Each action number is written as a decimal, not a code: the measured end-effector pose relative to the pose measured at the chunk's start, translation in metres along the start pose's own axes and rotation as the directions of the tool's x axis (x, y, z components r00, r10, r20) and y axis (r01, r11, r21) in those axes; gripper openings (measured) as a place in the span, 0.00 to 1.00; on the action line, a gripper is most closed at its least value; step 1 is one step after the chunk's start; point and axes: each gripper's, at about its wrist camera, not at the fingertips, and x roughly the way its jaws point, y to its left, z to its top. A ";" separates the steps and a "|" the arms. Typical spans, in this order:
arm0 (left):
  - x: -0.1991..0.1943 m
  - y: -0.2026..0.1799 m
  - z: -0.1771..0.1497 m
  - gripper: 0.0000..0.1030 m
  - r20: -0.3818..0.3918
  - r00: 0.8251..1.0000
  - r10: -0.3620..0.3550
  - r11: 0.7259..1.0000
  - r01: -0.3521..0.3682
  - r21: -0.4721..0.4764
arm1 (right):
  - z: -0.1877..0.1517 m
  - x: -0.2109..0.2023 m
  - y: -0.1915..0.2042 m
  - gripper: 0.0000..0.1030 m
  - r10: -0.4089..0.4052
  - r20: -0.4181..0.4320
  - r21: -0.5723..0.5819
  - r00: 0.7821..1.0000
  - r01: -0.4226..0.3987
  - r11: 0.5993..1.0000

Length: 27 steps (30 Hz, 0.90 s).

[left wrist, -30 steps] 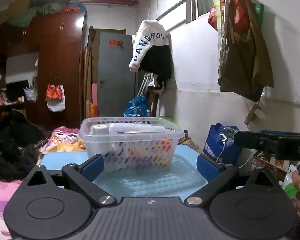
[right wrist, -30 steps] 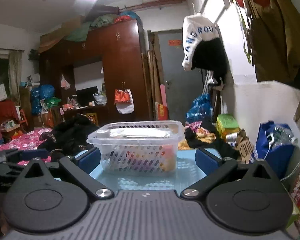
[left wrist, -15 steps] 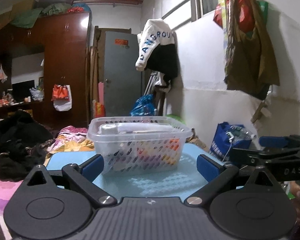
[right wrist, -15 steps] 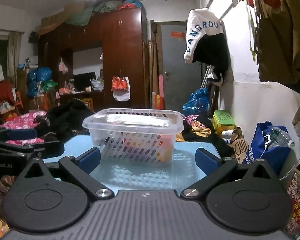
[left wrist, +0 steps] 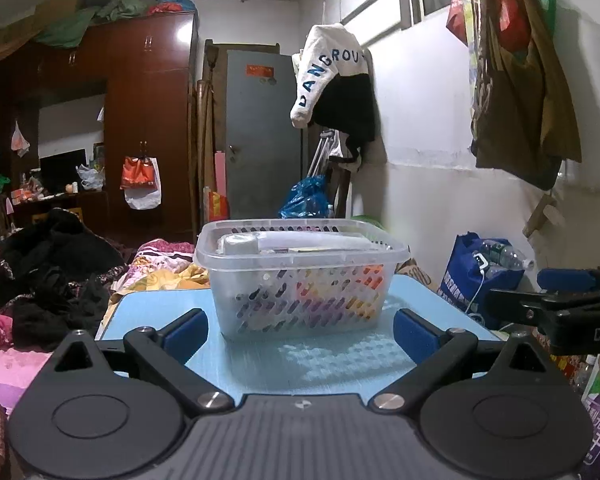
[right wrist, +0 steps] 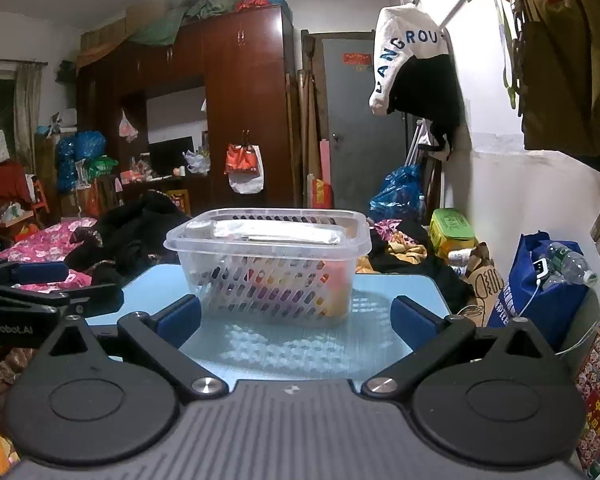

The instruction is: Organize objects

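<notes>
Clear perforated basket [left wrist: 300,276] sat mid-desk [left wrist: 332,360], packed with colourful items (contents too blurred to name). Left gripper [left wrist: 300,330] and right gripper [right wrist: 296,320] both hovered just short of it, jaws spread wide and holding nothing, basket framed between the blue pads [right wrist: 180,316].

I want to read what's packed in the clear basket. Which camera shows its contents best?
Neither view shows much more; the left wrist view is slightly better. There the basket shows a white cylinder at its rim and coloured items through the slots. The right wrist view shows the basket similarly, with a silvery packet on top. No labels are readable.
</notes>
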 end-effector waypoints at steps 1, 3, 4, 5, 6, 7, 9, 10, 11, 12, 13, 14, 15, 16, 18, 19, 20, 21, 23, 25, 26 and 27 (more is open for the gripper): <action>0.000 0.000 0.000 0.97 -0.001 1.000 0.001 1.000 -0.001 0.000 | 0.000 0.001 0.000 1.00 0.002 -0.003 -0.002 1.000 -0.002 1.000; 0.001 0.000 0.000 0.97 -0.004 1.000 -0.003 1.000 0.003 -0.001 | 0.002 0.002 -0.001 1.00 0.002 -0.006 -0.004 1.000 -0.002 1.000; 0.001 0.000 0.000 0.97 -0.006 1.000 -0.004 1.000 0.004 0.000 | 0.001 0.002 -0.001 1.00 0.002 -0.007 -0.006 1.000 -0.002 1.000; 0.001 -0.001 0.000 0.97 -0.006 1.000 -0.003 1.000 0.003 0.000 | 0.001 0.002 0.000 1.00 0.001 -0.008 -0.008 1.000 -0.001 1.000; 0.001 -0.001 0.000 0.97 -0.005 1.000 -0.004 1.000 0.004 0.000 | 0.001 0.002 0.000 1.00 -0.001 -0.009 -0.009 1.000 0.001 1.000; 0.001 -0.001 0.000 0.97 -0.005 1.000 -0.006 1.000 0.006 0.000 | 0.000 0.002 0.000 1.00 -0.002 -0.010 -0.009 1.000 0.002 1.000; 0.001 -0.001 0.000 0.97 -0.005 1.000 -0.007 1.000 0.007 0.002 | 0.000 0.002 0.000 1.00 -0.001 -0.011 -0.010 1.000 0.001 1.000; 0.001 -0.002 0.000 0.97 -0.005 1.000 -0.007 1.000 0.007 0.004 | 0.000 0.002 0.000 1.00 0.000 -0.012 -0.012 1.000 0.000 1.000; 0.001 -0.002 0.000 0.97 -0.006 1.000 -0.007 1.000 0.007 0.005 | 0.000 0.002 0.000 1.00 -0.001 -0.013 -0.012 1.000 0.001 1.000; 0.002 -0.003 0.000 0.97 -0.007 1.000 -0.007 1.000 0.007 0.005 | 0.000 0.002 0.000 1.00 -0.001 -0.012 -0.010 1.000 0.001 1.000; 0.002 -0.003 -0.001 0.97 -0.008 1.000 -0.007 1.000 0.007 0.005 | -0.001 0.002 0.000 1.00 -0.001 -0.012 -0.008 1.000 0.001 1.000; 0.002 -0.003 -0.001 0.97 -0.008 1.000 -0.007 1.000 0.007 0.006 | -0.001 0.002 0.000 1.00 0.000 -0.012 -0.007 1.000 0.000 1.000; 0.002 -0.003 -0.001 0.97 -0.009 1.000 -0.007 1.000 0.007 0.006 | -0.001 0.002 0.000 1.00 0.000 -0.012 -0.007 1.000 0.000 1.000; 0.003 -0.004 -0.001 0.97 -0.010 1.000 -0.007 1.000 0.007 0.007 | -0.001 0.002 0.000 1.00 0.000 -0.013 -0.007 1.000 0.000 1.000; 0.003 -0.003 -0.001 0.97 -0.011 1.000 -0.007 1.000 0.008 0.006 | -0.001 0.002 0.000 1.00 -0.003 -0.013 -0.009 1.000 0.002 1.000; 0.003 -0.003 -0.001 0.97 -0.011 1.000 -0.007 1.000 0.007 0.007 | -0.001 0.002 0.000 1.00 -0.002 -0.013 -0.009 1.000 0.002 1.000; 0.003 -0.003 -0.001 0.97 -0.010 1.000 -0.006 1.000 0.006 0.007 | -0.001 0.002 0.000 1.00 -0.001 -0.013 -0.008 1.000 0.001 1.000; 0.003 -0.003 -0.001 0.97 -0.009 1.000 -0.004 1.000 0.004 0.007 | -0.001 0.002 0.000 1.00 -0.001 -0.013 -0.007 1.000 0.001 1.000; 0.003 -0.002 -0.001 0.97 -0.007 1.000 -0.002 1.000 0.002 0.006 | -0.001 0.002 0.000 1.00 0.001 -0.013 -0.006 1.000 -0.001 1.000; 0.004 -0.001 -0.001 0.97 -0.007 1.000 -0.002 1.000 0.002 0.005 | -0.001 0.003 0.000 1.00 0.005 -0.014 -0.005 1.000 -0.005 1.000; 0.004 -0.001 -0.002 0.97 -0.008 1.000 -0.003 1.000 0.003 0.005 | -0.001 0.003 0.000 1.00 0.005 -0.014 -0.006 1.000 -0.005 1.000; 0.004 -0.001 -0.002 0.97 -0.008 1.000 -0.004 1.000 0.004 0.005 | -0.001 0.003 0.001 1.00 0.004 -0.014 -0.007 1.000 -0.004 1.000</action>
